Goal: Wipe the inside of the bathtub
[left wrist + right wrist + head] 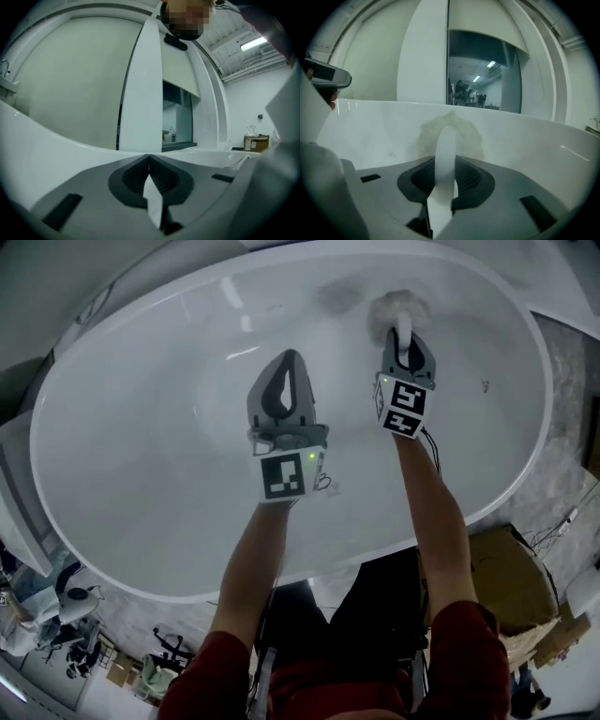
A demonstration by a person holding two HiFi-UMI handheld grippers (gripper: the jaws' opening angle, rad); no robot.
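Note:
A white oval bathtub (112,343) fills the head view. My right gripper (405,336) is shut on the white handle (403,332) of a fluffy beige scrubber (398,307), whose head lies against the tub's far inner wall. In the right gripper view the handle (445,154) rises between the jaws of the right gripper (444,168), and the round scrubber pad (472,137) rests on the tub wall behind it. My left gripper (289,360) hovers over the tub's middle, shut with nothing held. In its own view the left gripper (148,157) has its tips together, pointing over the tub rim (56,140).
A cardboard box (511,582) stands on the floor at the near right of the tub. Small clutter (56,606) lies at the lower left. A grey stone floor (574,399) borders the tub's right side. A white fixture (14,488) sits at the left edge.

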